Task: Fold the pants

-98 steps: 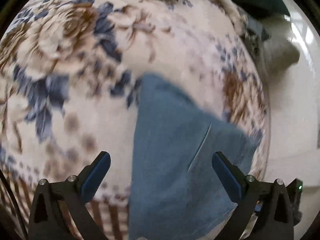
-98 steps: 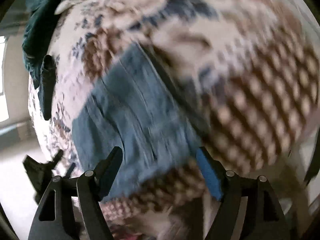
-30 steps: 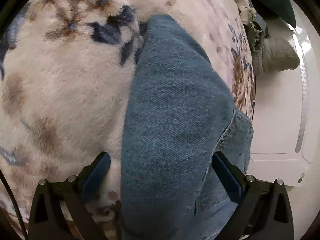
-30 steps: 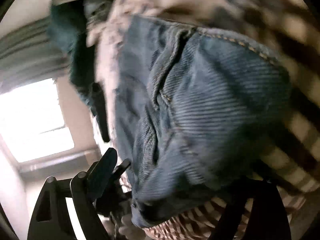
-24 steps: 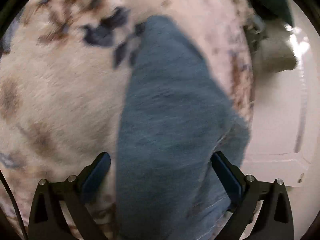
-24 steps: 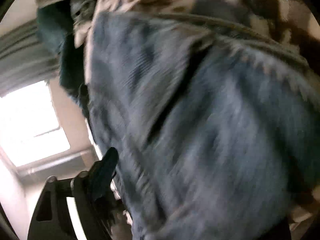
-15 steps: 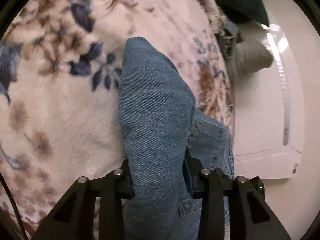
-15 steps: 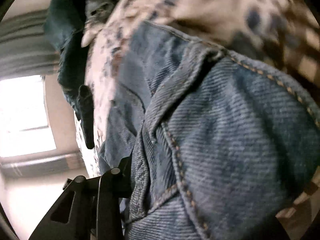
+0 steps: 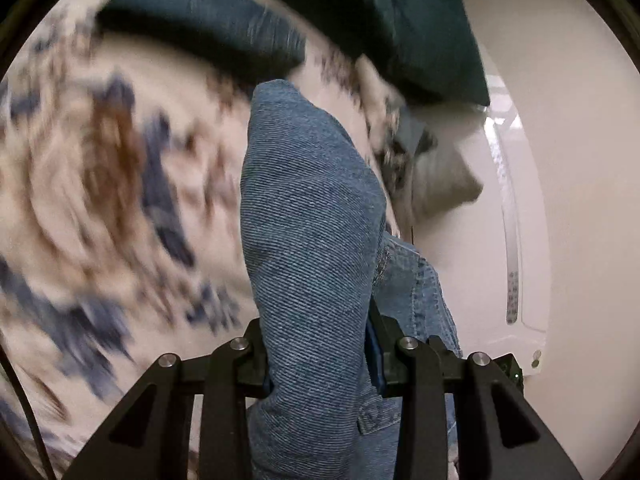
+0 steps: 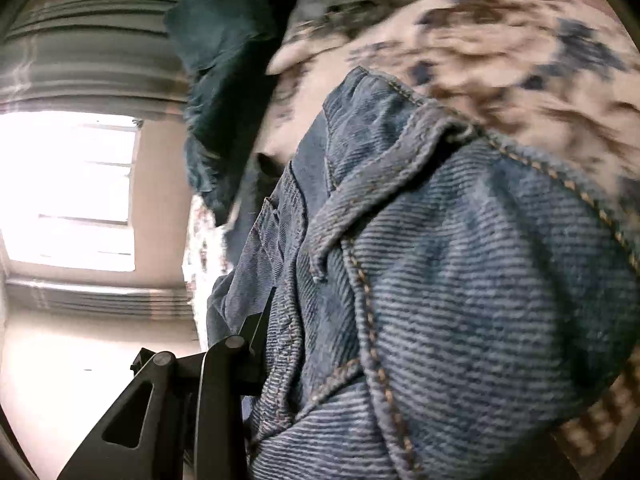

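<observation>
The pants (image 9: 312, 240) are blue jeans made of thick cloth with fine slanted lines in the weave. In the left wrist view a rounded fold of the jeans sticks up like a hump. The left tongs (image 9: 320, 364) pinch this fold from both sides, and the cloth bulges out above them. More of the jeans hangs down on the right of the fold, with a seam and a small sewn tab showing.

In the right wrist view the pants (image 10: 460, 300) fill most of the picture. Here they show orange-brown stitching, a thick folded band, and many creases. The right tongs (image 10: 280, 360) are closed on a bunch of this cloth. Only the left finger (image 10: 256, 332) can be seen, pressed against the jeans; the other one is hidden behind the cloth.

The jeans are lifted up over a bed with a fuzzy blanket (image 9: 100, 200). The blanket is cream with blue and brown flowers, and it looks blurry. A dark green pillow (image 9: 420, 20) lies at the far end of the bed. The jeans are close to the bed's side edge.
</observation>
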`<state>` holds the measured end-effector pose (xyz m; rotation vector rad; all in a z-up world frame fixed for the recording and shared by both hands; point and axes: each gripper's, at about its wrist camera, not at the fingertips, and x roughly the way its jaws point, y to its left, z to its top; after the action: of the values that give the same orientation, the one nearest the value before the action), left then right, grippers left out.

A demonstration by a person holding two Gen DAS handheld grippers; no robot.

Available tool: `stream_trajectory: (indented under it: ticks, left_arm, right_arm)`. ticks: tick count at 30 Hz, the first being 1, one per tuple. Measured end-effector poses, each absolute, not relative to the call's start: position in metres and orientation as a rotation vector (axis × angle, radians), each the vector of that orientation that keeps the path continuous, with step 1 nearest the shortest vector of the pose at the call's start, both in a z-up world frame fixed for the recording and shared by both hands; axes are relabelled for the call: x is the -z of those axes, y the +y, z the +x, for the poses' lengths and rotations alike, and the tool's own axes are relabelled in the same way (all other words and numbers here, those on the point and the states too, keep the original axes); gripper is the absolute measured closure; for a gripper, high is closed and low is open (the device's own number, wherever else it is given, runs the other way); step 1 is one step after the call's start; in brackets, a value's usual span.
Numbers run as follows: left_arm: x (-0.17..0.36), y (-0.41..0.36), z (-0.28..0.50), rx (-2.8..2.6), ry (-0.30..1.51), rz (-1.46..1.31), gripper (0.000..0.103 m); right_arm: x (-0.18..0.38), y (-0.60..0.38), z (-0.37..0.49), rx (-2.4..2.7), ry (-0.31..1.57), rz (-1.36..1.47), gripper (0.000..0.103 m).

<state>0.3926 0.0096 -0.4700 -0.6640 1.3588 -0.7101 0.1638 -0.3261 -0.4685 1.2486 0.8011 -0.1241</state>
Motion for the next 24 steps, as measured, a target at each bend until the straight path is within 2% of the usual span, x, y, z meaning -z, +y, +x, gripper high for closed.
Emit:
stream_trajectory:
  ticks: [6, 13, 19, 24]
  left_arm:
    - [0.456, 0.05, 0.502, 0.653, 1.262, -0.651, 0.072]
    - [0.49, 0.086, 0.643, 0.584, 1.219, -0.652, 0.072]
    - [0.538, 0.098, 0.73, 0.578, 1.238, -0.628, 0.072]
    - [0.583, 0.106, 0.766, 0.548, 1.288, -0.649, 0.072]
  right_arm:
    - [0.464, -0.283, 0.312, 0.005, 0.775, 1.208, 0.066]
    - [0.498, -0.251, 0.488, -0.079, 0.799, 1.153, 0.066]
    - [0.546, -0.238, 0.578, -0.071, 0.822, 1.147, 0.066]
    - [0.582, -0.224, 0.597, -0.045, 0.855, 1.132, 0.066]
